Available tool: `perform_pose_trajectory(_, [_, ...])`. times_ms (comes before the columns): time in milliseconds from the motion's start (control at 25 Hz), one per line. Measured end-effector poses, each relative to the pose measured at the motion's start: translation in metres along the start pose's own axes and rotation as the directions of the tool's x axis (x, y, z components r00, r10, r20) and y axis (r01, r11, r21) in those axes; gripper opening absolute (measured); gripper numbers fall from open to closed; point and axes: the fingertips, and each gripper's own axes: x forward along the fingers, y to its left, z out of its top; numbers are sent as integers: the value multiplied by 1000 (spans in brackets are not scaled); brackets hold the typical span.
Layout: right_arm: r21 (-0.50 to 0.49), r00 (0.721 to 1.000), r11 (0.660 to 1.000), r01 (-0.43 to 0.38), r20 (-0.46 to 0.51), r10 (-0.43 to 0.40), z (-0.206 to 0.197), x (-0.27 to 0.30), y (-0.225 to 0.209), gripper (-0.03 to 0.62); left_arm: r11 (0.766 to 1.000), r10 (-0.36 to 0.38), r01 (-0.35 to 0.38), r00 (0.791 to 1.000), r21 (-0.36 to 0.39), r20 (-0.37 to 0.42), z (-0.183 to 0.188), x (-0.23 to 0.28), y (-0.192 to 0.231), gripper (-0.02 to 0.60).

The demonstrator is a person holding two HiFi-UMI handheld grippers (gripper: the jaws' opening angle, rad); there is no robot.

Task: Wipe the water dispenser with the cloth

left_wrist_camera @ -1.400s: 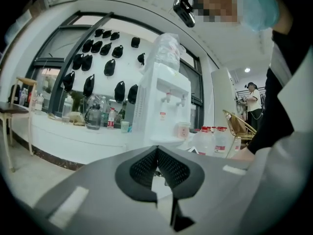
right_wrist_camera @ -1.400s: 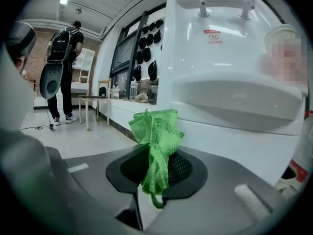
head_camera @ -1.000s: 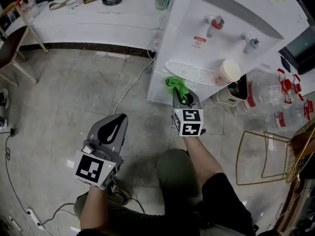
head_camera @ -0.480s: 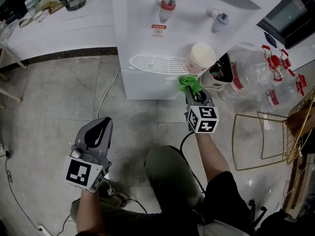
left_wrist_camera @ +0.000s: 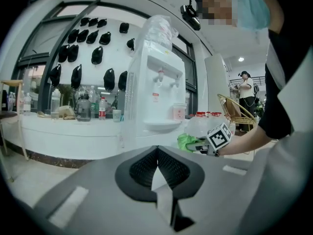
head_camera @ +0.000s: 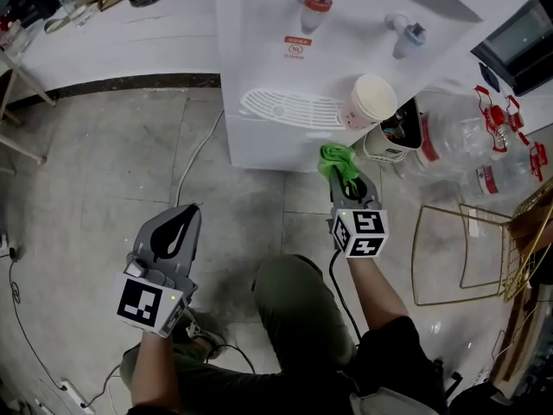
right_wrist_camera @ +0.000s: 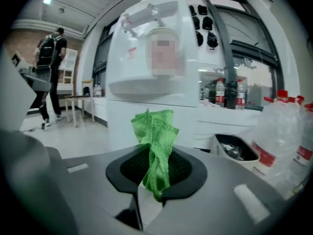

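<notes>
Reaches forward with the right forearm stretched out, right gripper (head_camera: 346,178) aimed at the foot of the white water dispenser (head_camera: 259,59). Grips the green cloth (head_camera: 336,159) in closed jaws, bunched end at the lower front edge below the paper cup (head_camera: 370,100); cannot tell whether touching. Holds the left gripper (head_camera: 177,221) low over the floor, well apart from the dispenser, jaws pressed together on nothing.

Top of water dispenser (head_camera: 268,76) is cut off by head view's edge. Lower end of cloth (right_wrist_camera: 155,131) is hidden within right gripper (right_wrist_camera: 151,175). Print on label (head_camera: 298,48) cannot be read.
</notes>
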Motion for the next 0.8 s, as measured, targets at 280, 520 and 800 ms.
perform_pose_trajectory(280, [-91,952,948,-306,1,307,8,49,157,87,999,39,-39,998,5,45,12,-21,-2,2])
perform_pose_trajectory(520, [-114,945,938,-327,-20,327,8,98,218,87,997,75,-76,996,2,55,11,-42,-2,2])
perform_pose_trajectory(800, [-108,971,966,-235,-56,230,3,118,190,87,997,81,-81,994,-5,67,10,-49,-3,2])
